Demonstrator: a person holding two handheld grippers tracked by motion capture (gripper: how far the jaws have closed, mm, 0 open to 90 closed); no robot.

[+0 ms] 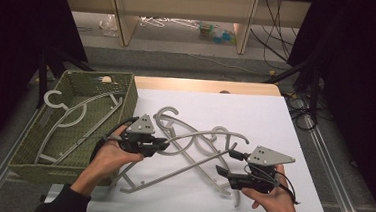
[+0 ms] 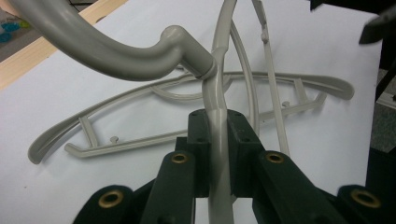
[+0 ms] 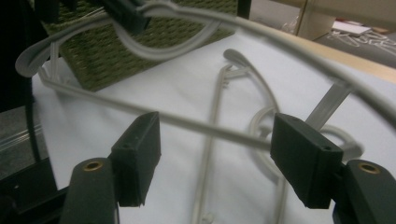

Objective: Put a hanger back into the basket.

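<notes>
2 grippers: the left gripper (image 1: 166,143) has its jaws pinched tight on the arm of a grey hanger (image 2: 215,100), just below the neck; the right gripper (image 1: 221,169) stands with its jaws spread, nothing pressed between the pads.
Held hanger: lifted at the neck end, its hook (image 2: 100,49) curving off to one side in the left gripper view; in the high view its long arm (image 1: 204,133) arcs over the white board (image 1: 275,122) toward the right gripper, and its bottom bar runs across the gap between the right gripper's open jaws in the right gripper view — near both pads, seemingly touching neither.
Step in hand: most likely carrying this hanger to the basket (image 1: 127,89) at the left.
How to do it well: keep the pinch firm near the neck so the hanger cannot swing; raise it clear of the 2 or so hangers (image 1: 203,175) crossed beneath it before moving sideways, since a caught bar would drag the pile; hold the right gripper wide and back until the bar is free.
Basket contents: 2 grey hangers (image 1: 70,112) lie along its length — 1 hook pokes over the far left rim; a small pale thing sits at the far wall, too small to identify.
Room left: the basket looks able to take another hanger laid the same way.
</notes>
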